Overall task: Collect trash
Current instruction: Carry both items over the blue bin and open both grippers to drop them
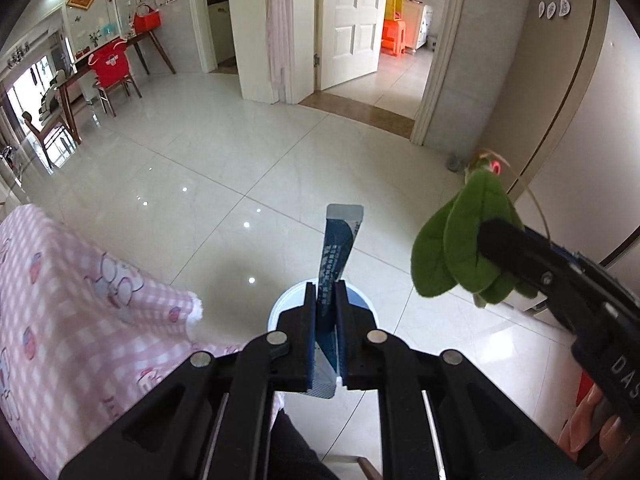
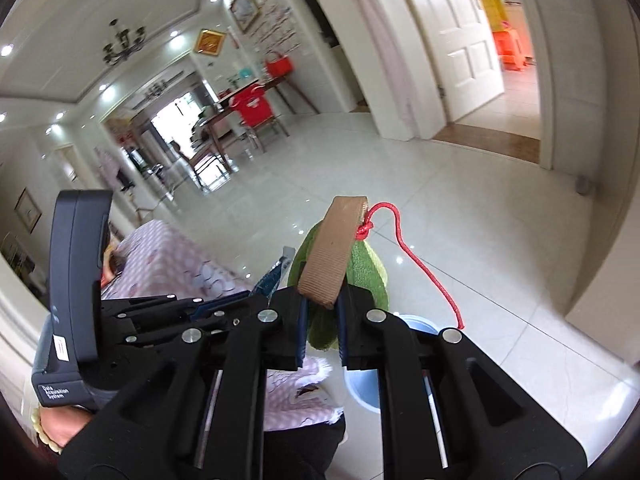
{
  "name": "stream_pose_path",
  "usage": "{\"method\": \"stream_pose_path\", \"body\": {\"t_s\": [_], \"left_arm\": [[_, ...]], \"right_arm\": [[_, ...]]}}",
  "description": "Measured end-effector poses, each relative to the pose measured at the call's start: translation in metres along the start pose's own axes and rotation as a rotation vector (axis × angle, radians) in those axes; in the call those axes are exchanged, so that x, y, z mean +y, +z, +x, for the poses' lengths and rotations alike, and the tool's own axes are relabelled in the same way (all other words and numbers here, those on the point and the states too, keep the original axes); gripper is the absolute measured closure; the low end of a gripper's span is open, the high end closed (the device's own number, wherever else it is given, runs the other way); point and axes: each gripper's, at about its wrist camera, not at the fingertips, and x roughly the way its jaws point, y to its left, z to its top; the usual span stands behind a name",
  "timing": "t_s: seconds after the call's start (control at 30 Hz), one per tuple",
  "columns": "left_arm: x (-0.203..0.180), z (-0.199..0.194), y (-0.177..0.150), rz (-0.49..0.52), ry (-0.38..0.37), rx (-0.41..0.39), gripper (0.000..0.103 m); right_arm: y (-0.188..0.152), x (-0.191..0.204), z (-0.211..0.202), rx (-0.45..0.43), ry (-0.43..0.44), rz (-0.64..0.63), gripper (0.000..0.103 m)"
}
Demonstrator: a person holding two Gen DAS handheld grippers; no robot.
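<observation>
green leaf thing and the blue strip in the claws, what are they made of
Green leaf thing: looks like felt or plush fabric, matte and fuzzy, with stitched veins; a ribbed brown cardboard-like tag and red cord hang on it. Blue strip: probably a glossy plastic or foil sachet, with printed text and a flat sealed end.

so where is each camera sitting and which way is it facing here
Left wrist: on the left gripper, looking down its fingers at the blue sachet over the white bin; right gripper with green leaf piece alongside.
Right wrist: on the right gripper, facing the dining area; the left gripper and a hand show.
Both share the bin, pink cloth, tiled floor.
</observation>
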Motion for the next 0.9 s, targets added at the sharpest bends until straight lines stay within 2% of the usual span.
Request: {"method": "stream_pose_path", "body": {"t_s": [0.03, 0.07, 0.1, 0.13, 0.9], "left_arm": [[-0.003, 0.005, 0.000, -0.004, -0.001, 0.004, 0.075], [-0.004, 0.009, 0.002, -0.009, -0.001, 0.008, 0.066], [-0.004, 0.008, 0.002, -0.012, 0.001, 0.010, 0.046], [-0.007, 0.011, 0.004, -0.013, 0.012, 0.005, 0.038], [0.012, -0.010, 0.009, -0.039, 0.105, -0.037, 0.029]], "right_arm": [[0.000, -0.002, -0.001, -0.002, -0.007, 0.006, 0.091], [0.001, -0.006, 0.000, -0.003, -0.012, 0.010, 0.091], [-0.001, -0.008, 0.001, -0.001, -0.017, 0.016, 0.091], [-0.001, -0.011, -0.001, 0.002, -0.017, 0.022, 0.091], [0.002, 0.007, 0.019, 0.058, 0.021, 0.001, 0.089]]}}
